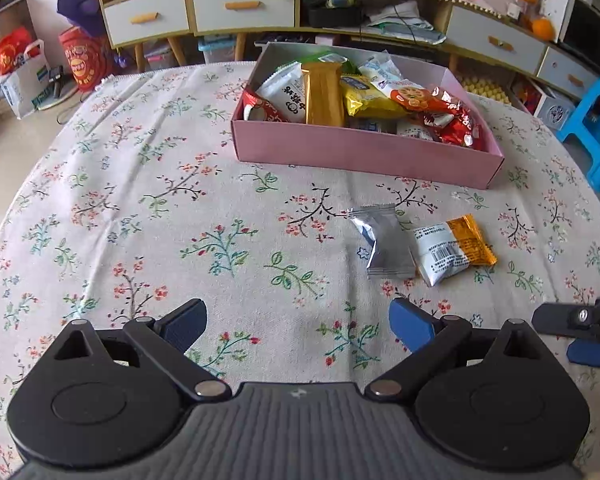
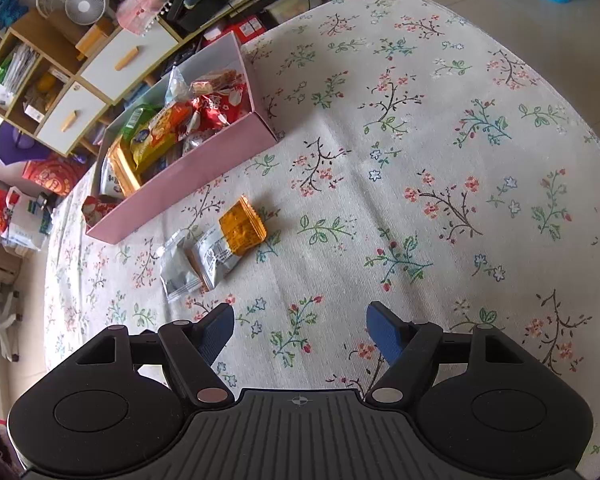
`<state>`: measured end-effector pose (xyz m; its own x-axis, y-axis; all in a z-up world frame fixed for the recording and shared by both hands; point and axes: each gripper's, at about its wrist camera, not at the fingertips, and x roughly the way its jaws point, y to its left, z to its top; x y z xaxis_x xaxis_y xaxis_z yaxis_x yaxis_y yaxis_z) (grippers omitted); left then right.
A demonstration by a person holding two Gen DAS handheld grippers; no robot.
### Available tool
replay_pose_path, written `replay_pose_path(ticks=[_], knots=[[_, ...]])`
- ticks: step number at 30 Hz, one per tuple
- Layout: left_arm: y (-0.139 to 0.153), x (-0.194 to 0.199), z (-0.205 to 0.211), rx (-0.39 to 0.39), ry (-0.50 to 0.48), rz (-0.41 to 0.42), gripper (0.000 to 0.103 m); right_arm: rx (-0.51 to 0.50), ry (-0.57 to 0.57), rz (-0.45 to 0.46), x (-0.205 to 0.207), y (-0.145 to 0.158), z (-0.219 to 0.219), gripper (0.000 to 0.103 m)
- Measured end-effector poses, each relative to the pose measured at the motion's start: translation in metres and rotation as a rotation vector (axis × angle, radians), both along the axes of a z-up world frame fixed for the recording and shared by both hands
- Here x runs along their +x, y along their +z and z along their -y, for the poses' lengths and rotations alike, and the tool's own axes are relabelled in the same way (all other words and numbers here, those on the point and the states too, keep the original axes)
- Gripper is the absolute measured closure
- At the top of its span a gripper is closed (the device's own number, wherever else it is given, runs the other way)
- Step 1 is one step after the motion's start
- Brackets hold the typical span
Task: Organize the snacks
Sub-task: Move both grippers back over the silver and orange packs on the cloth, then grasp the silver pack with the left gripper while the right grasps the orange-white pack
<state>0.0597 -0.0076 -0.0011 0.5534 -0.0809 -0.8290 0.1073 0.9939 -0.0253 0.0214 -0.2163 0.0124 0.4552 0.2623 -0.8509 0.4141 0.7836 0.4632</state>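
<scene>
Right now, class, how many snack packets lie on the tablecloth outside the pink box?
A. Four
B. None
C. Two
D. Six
C: only the silver packet and the white-and-orange packet lie side by side on the floral tablecloth, in front of the pink box.

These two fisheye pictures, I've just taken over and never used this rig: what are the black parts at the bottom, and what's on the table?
No robot arm here: a person holds a hand-held gripper in each hand, each with a camera looking along its blue-padded fingers. One picture is from the left hand-held gripper, the other from the right hand-held gripper. Both stand open and hold nothing. On the floral tablecloth sits a pink box full of snacks. Two packets lie loose side by side near it: a silver packet and an orange and white packet.
</scene>
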Motion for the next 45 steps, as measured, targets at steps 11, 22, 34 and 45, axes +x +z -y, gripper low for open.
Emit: replay_pose_path(ticks=[11, 22, 34, 45], knots=[[-0.024, 0.050, 0.032, -0.028, -0.069, 0.028, 0.033, -0.012, -0.062, 0.002, 0.009, -0.004, -0.001, 0.028], [-0.015, 0.036, 0.001, -0.060, -0.045, 0.010, 0.081, 0.006, -0.042, 0.018, 0.020, -0.013, 0.000, 0.029], [0.002, 0.024, -0.024, -0.100, 0.015, 0.026, 0.081, -0.181, 0.261, 0.157, 0.059, -0.019, -0.061, 0.028], [-0.003, 0.028, -0.031, -0.120, 0.056, -0.004, 0.081, -0.247, 0.358, 0.284, 0.074, -0.022, -0.079, 0.066]])
